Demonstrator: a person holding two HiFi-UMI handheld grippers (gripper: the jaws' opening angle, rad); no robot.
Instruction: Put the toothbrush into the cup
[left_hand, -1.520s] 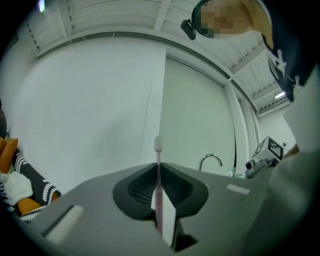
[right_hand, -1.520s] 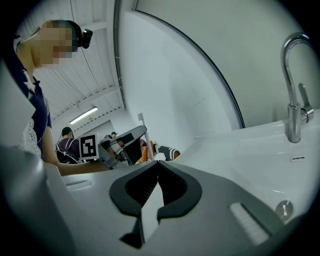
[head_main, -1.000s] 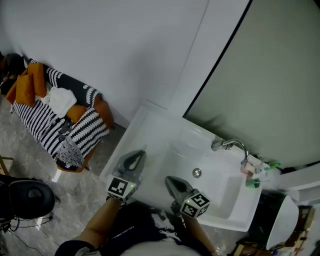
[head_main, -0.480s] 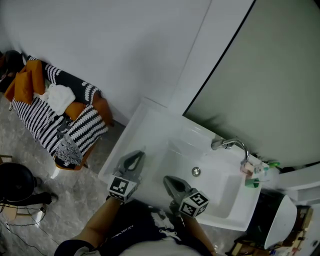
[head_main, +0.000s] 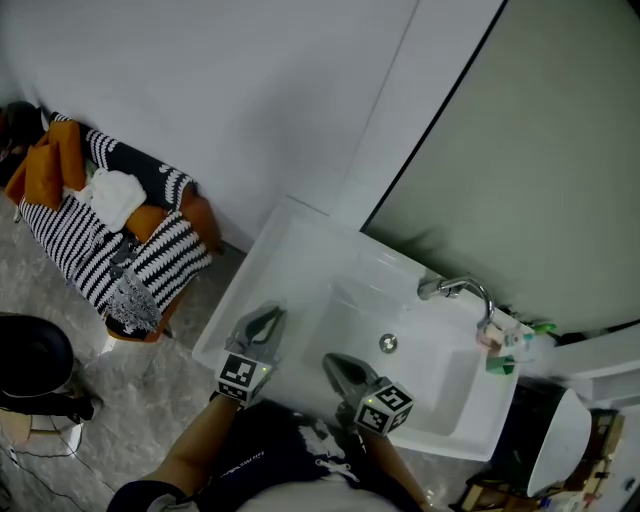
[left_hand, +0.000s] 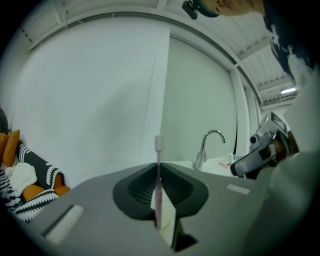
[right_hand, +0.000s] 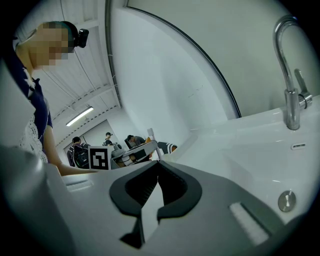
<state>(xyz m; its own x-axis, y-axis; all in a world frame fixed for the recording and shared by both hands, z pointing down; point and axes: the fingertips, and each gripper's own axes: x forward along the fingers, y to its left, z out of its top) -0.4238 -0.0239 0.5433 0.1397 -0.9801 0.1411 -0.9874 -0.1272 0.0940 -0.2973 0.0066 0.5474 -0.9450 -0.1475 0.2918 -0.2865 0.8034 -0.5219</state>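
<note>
A thin pink toothbrush (left_hand: 158, 185) stands upright between the jaws of my left gripper (left_hand: 158, 167), which is shut on its handle; the bristle head (left_hand: 158, 142) sticks up above the pads. In the head view the left gripper (head_main: 266, 318) hovers over the front left corner of the white sink (head_main: 300, 262). My right gripper (head_main: 336, 364) is over the basin's front edge, shut with nothing in it (right_hand: 158, 167). From the right gripper view the toothbrush (right_hand: 151, 136) rises out of the left gripper. I cannot pick out the cup for certain among the small items (head_main: 503, 346) beside the tap.
A chrome tap (head_main: 455, 288) stands at the basin's back right, the drain (head_main: 387, 343) in the basin floor. A mirror (head_main: 530, 160) fills the wall behind. A striped chair with orange cushions (head_main: 110, 235) sits on the floor at the left, a bin (head_main: 555, 440) at the right.
My left gripper has sunk a little toward the sink's front left corner, still holding the toothbrush. The right gripper has barely moved.
</note>
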